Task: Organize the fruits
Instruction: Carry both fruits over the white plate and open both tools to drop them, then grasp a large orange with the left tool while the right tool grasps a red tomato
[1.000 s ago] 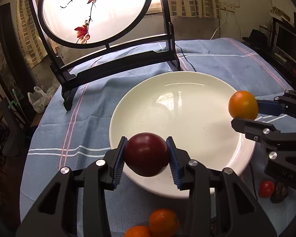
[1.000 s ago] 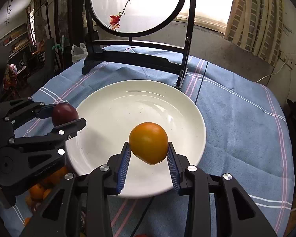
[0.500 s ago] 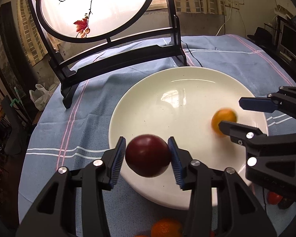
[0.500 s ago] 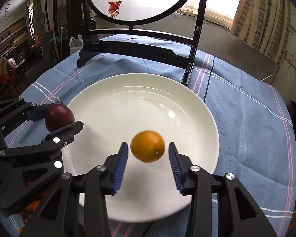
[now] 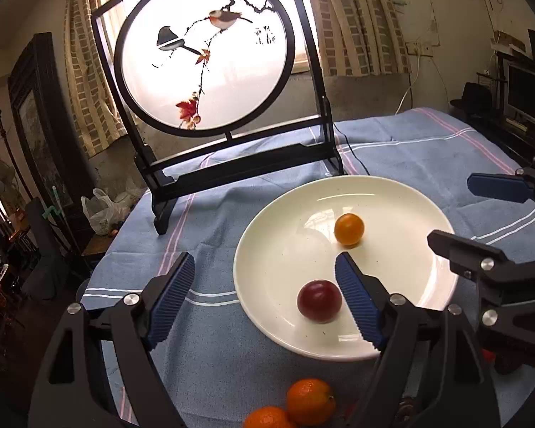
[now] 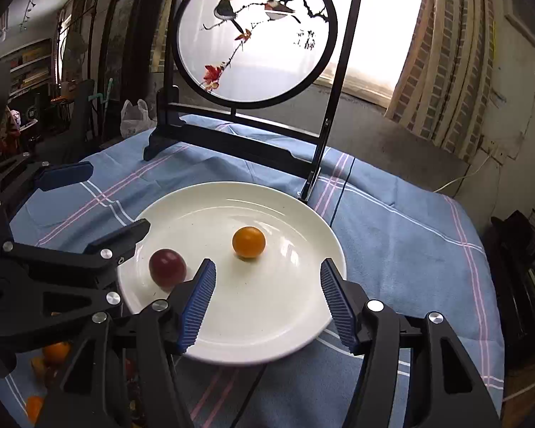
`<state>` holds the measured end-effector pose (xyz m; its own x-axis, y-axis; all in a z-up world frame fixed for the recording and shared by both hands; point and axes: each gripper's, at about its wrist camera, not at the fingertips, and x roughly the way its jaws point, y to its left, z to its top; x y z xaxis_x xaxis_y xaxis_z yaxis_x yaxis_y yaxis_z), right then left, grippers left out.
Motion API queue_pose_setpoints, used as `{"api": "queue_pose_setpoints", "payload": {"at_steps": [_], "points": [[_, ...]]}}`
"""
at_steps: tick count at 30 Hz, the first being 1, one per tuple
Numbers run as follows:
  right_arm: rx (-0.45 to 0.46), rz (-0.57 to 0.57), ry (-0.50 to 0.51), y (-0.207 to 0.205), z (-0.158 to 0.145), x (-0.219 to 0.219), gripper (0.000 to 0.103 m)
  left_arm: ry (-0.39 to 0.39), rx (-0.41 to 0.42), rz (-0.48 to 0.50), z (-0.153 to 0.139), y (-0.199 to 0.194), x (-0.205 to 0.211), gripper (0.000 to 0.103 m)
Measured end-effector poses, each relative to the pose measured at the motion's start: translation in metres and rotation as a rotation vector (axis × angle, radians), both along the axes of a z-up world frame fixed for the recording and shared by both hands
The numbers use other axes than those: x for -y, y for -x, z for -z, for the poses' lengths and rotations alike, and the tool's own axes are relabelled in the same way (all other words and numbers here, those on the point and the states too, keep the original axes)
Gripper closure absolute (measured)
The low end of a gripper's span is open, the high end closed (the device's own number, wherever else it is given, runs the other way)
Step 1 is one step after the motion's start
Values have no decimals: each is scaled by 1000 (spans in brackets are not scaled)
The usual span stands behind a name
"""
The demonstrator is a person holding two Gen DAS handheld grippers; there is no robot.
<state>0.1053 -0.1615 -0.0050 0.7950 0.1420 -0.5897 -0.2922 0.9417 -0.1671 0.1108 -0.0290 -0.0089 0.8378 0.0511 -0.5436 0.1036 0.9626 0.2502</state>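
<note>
Fruit sits loose on our plate [image 5: 428, 207]: the orange fruit [image 5: 349, 229] near its centre, the dark red fruit [image 5: 319, 300] by its near rim. Both our left gripper [image 5: 264, 301] and right gripper [image 6: 264, 301] gape empty. Nudging the rim could roll either off onto the counter [image 5: 410, 149].

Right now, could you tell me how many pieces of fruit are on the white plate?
2. A dark red fruit lies near the white plate's front-left edge, and an orange fruit sits near its middle. They are apart; nothing on the plate looks hidden.
</note>
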Motion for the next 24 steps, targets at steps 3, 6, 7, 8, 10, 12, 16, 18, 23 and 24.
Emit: {"api": "queue_pose_setpoints", "payload": {"at_steps": [3,6,7,8,10,12,16,18,23,24], "points": [[44,7,8,23,-5,1,38,20,40,2,-11,20,0,21],[82,23,8,46,-8,2,38,35,74,0,-22,39,-1,20],[93,28,7,53,-9,2,38,40,82,-1,-24,45,-1,19],[98,32,4,59,-11,3,37,45,89,-2,-27,51,-1,19],[108,42,-5,72,-15,4,37,52,102,-2,-34,62,-2,19],[119,53,-17,83,-20,6,36,61,120,-5,-40,74,-2,18],[156,83,-34,104,-31,8,33,82,160,-15,-51,100,-4,15],[176,90,-33,114,-36,6,33,83,180,-18,-56,111,-5,15],[216,97,-32,136,-48,2,31,97,218,-33,-70,137,-10,14],[224,97,-32,140,-51,1,31,98,225,-36,-72,141,-11,13]]}}
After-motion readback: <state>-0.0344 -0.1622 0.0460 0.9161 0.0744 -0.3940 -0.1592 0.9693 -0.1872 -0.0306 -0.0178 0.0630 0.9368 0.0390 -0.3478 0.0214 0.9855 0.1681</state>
